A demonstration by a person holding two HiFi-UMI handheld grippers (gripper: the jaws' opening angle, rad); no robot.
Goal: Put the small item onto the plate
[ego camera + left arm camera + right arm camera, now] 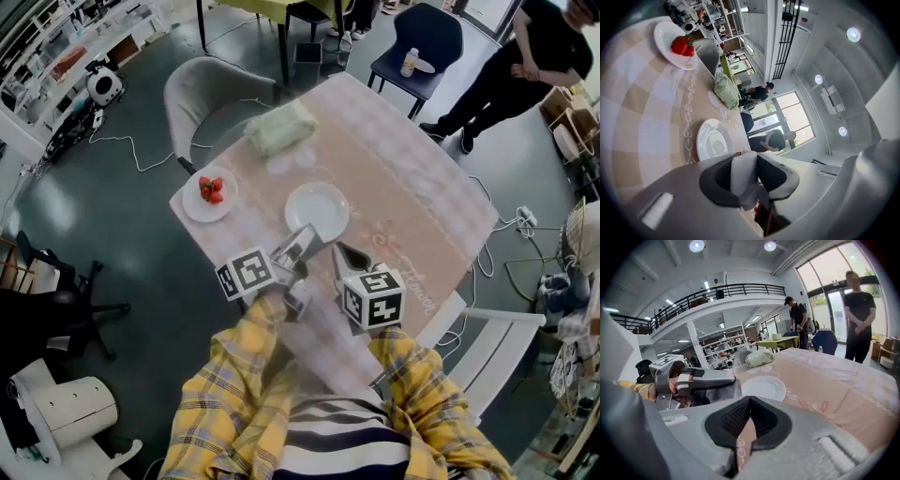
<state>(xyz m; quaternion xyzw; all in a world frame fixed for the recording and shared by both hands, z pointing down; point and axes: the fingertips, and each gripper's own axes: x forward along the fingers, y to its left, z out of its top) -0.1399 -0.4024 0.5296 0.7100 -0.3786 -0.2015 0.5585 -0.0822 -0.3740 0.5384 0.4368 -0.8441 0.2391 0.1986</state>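
- Closest in, at the front edge of the table, the right gripper has its jaws together. Nothing sits between them, and only tablecloth shows past them. It looks parked to one side so it does not crowd the other tool.
- Just beside it, the left gripper is clamped on the small item, a pale, scrap-like thing pinched between its jaws. I cannot tell what it is. The grip looks firm, probably so the item rides safely to the drop.
- Just beyond those tips lies the empty white plate, the likely target. The left gripper points toward it, so a short reach and a release seem to be all that is needed.
- Farther left, well apart, a second plate carries strawberries.
- Toward the far edge rests a green bundle, clear of the working path.
- Beyond the table, a person stands.
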